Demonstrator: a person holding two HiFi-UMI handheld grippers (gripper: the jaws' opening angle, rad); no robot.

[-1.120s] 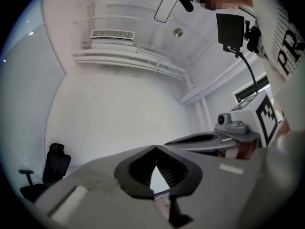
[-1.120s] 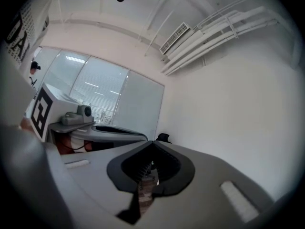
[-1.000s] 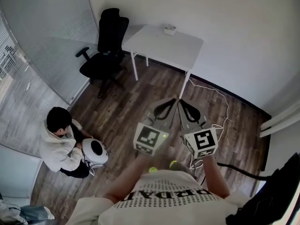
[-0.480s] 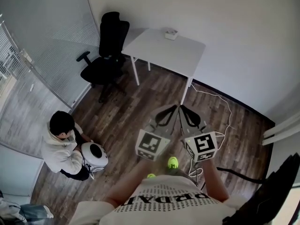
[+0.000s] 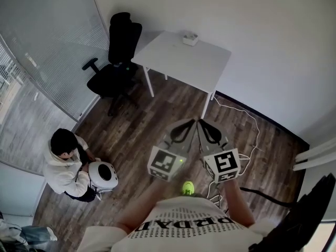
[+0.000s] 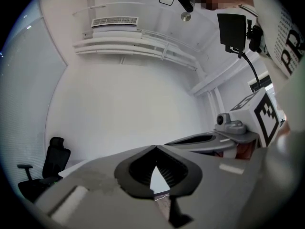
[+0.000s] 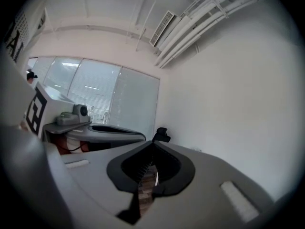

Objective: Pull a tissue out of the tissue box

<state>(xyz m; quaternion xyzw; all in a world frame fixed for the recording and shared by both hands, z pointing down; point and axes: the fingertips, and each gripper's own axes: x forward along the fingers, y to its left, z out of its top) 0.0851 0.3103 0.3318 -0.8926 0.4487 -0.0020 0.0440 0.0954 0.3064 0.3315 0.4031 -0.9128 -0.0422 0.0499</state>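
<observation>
The left gripper (image 5: 191, 123) and right gripper (image 5: 202, 123) have their jaws closed and empty. The tissue box (image 5: 190, 37) sits well beyond them, at the far edge of the table (image 5: 176, 62).

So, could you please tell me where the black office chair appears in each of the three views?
Head view: black office chair, upper left, beside the white table.
Left gripper view: lower left edge, left of the shut left tongs.
Right gripper view: only its top peeks just above the right tongs' tips.
Shared landmark: the white wall behind it.
</observation>
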